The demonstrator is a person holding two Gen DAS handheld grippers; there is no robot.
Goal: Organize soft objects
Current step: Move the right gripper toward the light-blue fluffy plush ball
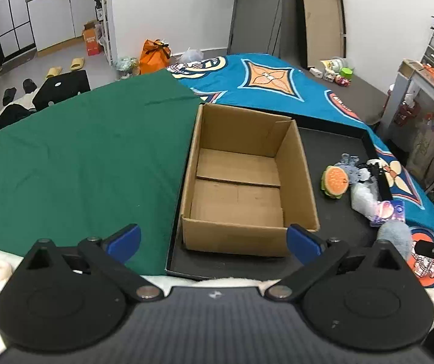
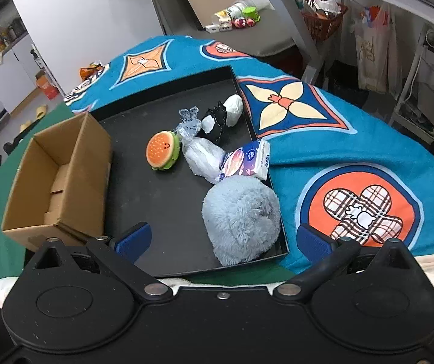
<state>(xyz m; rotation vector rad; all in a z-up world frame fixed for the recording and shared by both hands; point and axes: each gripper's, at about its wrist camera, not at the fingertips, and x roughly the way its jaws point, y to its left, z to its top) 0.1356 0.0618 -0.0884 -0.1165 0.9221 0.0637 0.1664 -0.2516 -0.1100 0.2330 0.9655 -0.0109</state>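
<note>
A: Both tongs hang wide apart and empty. The left gripper (image 1: 213,239) hovers at the near end of the cardboard box (image 1: 241,179), blue fingertips (image 1: 300,239) straddling its front wall.

B: And the right gripper (image 2: 224,239) sits over the near edge of the black tray (image 2: 162,200), the fluffy blue plush (image 2: 241,215) between its fingers, right at the tray's near right corner.

A: Box stands open-topped on the tray's left side, long axis running away from the camera.

B: Beyond the plush, a tissue pack (image 2: 247,160) leans on the right rim. The clear wrapped bundle (image 2: 198,148) stretches diagonally, knotted end pointing away. The burger toy (image 2: 163,150) stands on edge just left of it, bun face toward us. Farther back, a black-and-white plush (image 2: 217,123) angles toward the far right corner
</note>
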